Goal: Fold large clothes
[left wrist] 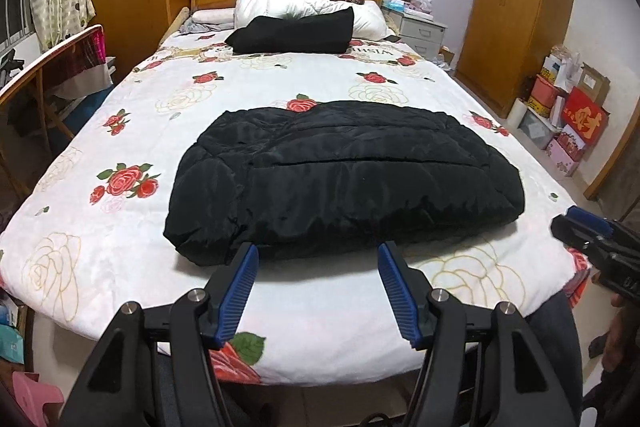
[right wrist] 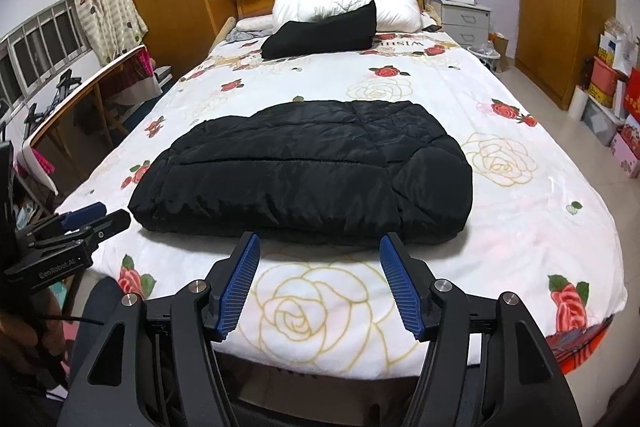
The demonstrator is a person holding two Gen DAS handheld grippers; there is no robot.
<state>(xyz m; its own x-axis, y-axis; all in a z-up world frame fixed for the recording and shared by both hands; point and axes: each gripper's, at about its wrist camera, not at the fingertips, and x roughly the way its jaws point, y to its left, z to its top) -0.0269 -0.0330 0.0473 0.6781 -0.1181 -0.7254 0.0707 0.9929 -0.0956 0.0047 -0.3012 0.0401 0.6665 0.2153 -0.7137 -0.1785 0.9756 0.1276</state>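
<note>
A black quilted padded jacket (left wrist: 344, 179) (right wrist: 308, 171) lies folded into a thick, roughly rectangular bundle on the near half of the bed, long side across the bed and near edge close to the foot. Its surface is puffy with stitched seams, one long horizontal seam line running across the top layer, and a rounded bulge sits at one end of the bundle. A second black garment (left wrist: 292, 33) (right wrist: 322, 35), of smoother fabric, lies folded well apart from it toward the head of the bed, propped at a tilt.
</note>
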